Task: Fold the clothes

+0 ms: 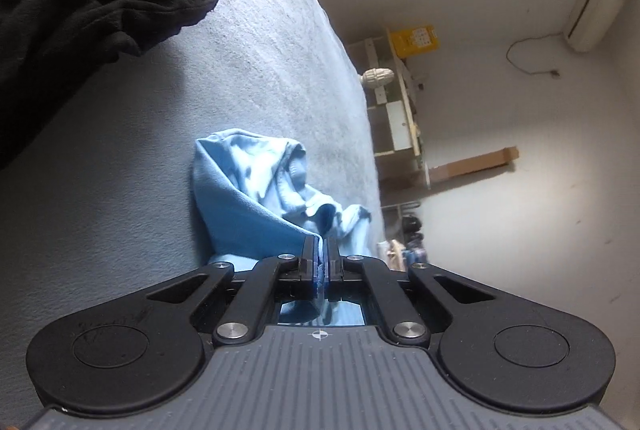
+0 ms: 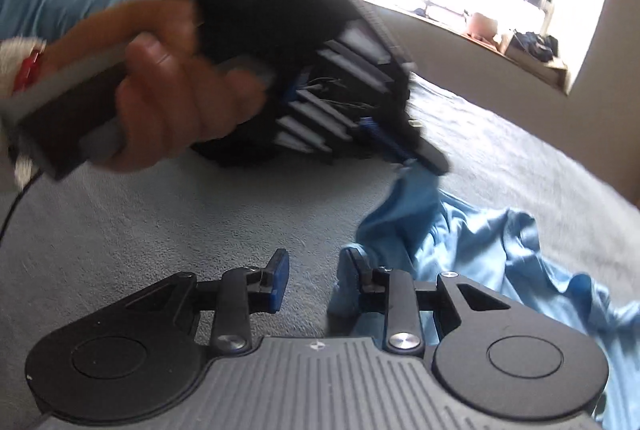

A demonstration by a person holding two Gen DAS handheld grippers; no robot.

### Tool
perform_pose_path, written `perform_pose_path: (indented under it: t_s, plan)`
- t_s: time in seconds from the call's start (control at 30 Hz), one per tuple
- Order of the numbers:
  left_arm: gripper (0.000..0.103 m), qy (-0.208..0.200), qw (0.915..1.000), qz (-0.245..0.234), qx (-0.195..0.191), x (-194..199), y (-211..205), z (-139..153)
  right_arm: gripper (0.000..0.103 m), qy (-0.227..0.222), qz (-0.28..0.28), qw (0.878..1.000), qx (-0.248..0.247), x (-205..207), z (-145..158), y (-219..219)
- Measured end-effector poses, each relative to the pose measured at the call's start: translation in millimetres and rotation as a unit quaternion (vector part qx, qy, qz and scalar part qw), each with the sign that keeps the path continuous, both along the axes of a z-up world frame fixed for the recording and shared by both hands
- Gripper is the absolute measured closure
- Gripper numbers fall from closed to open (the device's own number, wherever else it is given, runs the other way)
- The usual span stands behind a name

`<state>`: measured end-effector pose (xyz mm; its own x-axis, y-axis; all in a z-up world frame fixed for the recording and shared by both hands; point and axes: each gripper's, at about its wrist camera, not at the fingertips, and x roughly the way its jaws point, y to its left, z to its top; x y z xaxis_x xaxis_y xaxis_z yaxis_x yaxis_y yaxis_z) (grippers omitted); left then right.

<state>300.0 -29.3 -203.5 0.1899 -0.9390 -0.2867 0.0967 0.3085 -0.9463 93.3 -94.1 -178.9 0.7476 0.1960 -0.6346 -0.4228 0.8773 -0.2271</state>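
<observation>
Light-blue garment [image 1: 256,198] pinched in left gripper [image 1: 323,250]; no writing is legible.

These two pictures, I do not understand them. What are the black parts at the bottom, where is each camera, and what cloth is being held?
No robot is here: a person holds hand tongs, one pair in each hand, with a camera on each looking along its two fingers. The black parts at the bottom are those tongs.

The left camera shows the left tongs shut on an edge of the crumpled light blue cotton garment, which lies on the pale grey blanket. A heap of black clothing lies further back.

The right camera shows the right tongs standing apart, gripping nothing; the blue cloth lies at one finger. Beyond them you see the person's left hand carrying the other tongs.
</observation>
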Motion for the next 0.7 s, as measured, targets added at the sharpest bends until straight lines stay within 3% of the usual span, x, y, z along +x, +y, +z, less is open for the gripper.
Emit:
perform_pose_path:
  t_s: [0.1,0.13,0.2,0.23,0.33,0.43,0.53,0.7]
  plan:
    - [0.101,0.008,0.9999,0.000,-0.008,9,-9,-11,0.071,-0.001,-0.019,1.000,0.002,6,-2,-1]
    - [0.098,0.008,0.9999,0.001,-0.006,11,-12,-15,0.071,0.005,-0.034,0.999,0.015,8,-1,-7]
    - [0.080,-0.008,0.9995,0.020,0.023,11,-11,-21,0.071,0.017,-0.064,0.997,0.041,12,0,-19]
    - [0.070,-0.012,0.9995,0.024,0.019,9,-6,-24,0.071,0.026,-0.080,0.995,0.060,14,1,-30]
    - [0.068,-0.013,0.9993,0.034,0.002,3,5,-35,0.071,0.057,-0.129,0.981,0.133,19,5,-69]
    - [0.068,-0.004,0.9990,0.045,0.001,0,14,-43,0.070,0.084,-0.164,0.953,0.241,29,9,-111]
    - [0.068,-0.006,0.9991,0.041,0.004,-8,17,-43,0.068,0.106,-0.188,0.916,0.339,42,12,-142]
    - [0.068,-0.049,0.9981,0.018,0.033,-30,28,-38,0.066,0.144,-0.243,0.852,0.440,64,0,-181]
